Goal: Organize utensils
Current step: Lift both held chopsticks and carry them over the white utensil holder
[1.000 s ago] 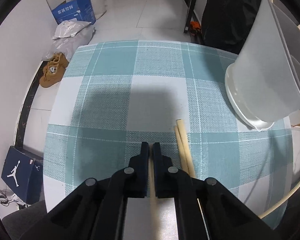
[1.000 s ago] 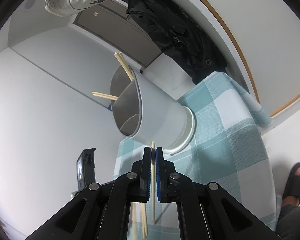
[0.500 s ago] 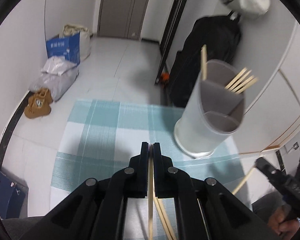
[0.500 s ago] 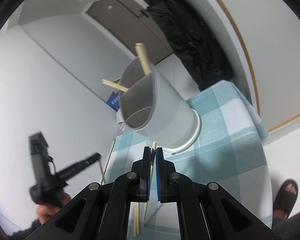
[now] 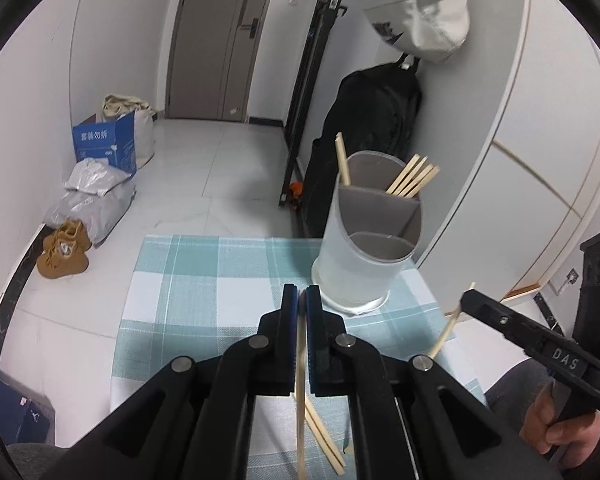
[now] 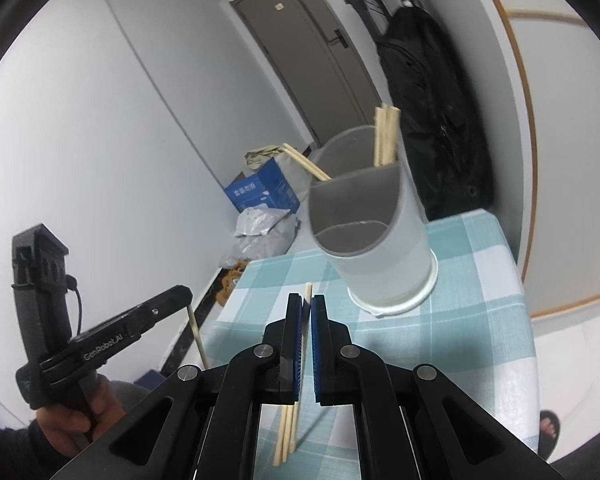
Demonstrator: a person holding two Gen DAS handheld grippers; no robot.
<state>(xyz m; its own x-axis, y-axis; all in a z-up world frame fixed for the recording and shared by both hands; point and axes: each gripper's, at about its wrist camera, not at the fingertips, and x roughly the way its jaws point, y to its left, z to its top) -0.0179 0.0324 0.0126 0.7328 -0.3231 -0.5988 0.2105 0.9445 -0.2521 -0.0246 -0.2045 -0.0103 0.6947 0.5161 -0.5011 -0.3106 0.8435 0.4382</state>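
Mid-transfer. My left tongs (image 5: 302, 299) clamped on 1 chopstick (image 5: 300, 364), right tongs (image 6: 306, 309) clamped on another (image 6: 307, 300), both held above surface (image 5: 188, 280). Holder (image 5: 370, 236) upright at far right, chopsticks (image 5: 414, 174) in back compartment. Next: tilt sticks upright, tip over rim, release 1 at a time.

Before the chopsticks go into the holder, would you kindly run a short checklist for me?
1. Left gripper shut on a chopstick: ok.
2. Right gripper shut on a chopstick: ok.
3. Holder upright on the tablecloth: ok.
4. Front compartment free of chopsticks: ok, none show there.
5. Chopstick tips above the holder rim: not ok, both grippers sit lower and short of it.
6. Loose chopsticks left on the table: not ok, some lie below the grippers.
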